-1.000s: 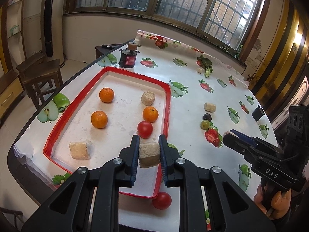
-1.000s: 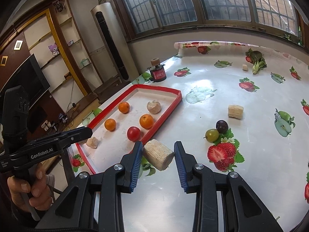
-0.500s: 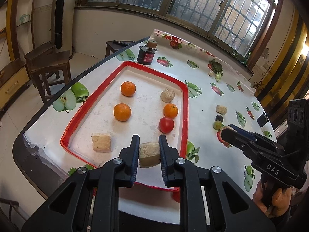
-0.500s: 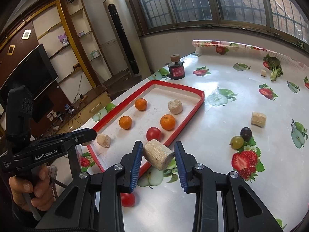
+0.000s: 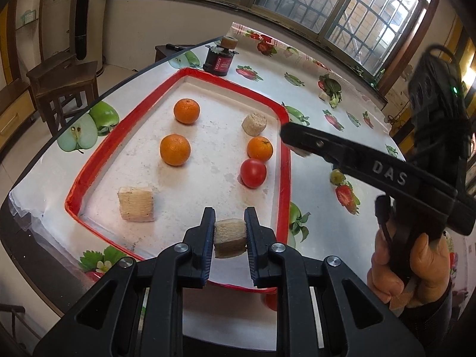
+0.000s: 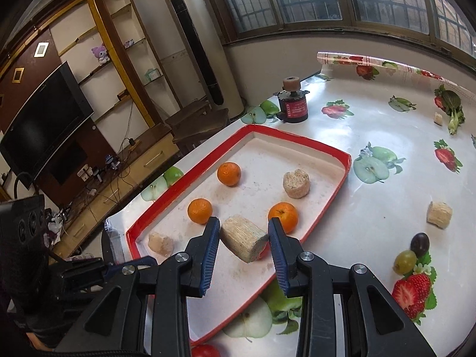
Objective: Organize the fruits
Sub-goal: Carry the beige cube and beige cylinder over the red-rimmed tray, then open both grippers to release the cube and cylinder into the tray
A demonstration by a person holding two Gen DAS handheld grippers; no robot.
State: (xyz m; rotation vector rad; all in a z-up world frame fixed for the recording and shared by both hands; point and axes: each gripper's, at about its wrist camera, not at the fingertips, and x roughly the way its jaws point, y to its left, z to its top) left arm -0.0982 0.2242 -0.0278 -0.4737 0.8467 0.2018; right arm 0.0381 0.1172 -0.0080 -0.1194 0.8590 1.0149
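Delivery step: left gripper [image 5: 229, 238] pinching beige chunk [image 5: 230, 238], right gripper [image 6: 244, 239] pinching beige cylinder [image 6: 244, 238], above red tray [image 5: 285, 160]; next, lower, then release

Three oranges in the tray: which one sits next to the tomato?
The orange on the tray's right side, directly behind the tomato; the other two lie apart on the left.

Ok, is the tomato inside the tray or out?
One tomato lies inside the tray, beside an orange. Another lies outside its near rim.
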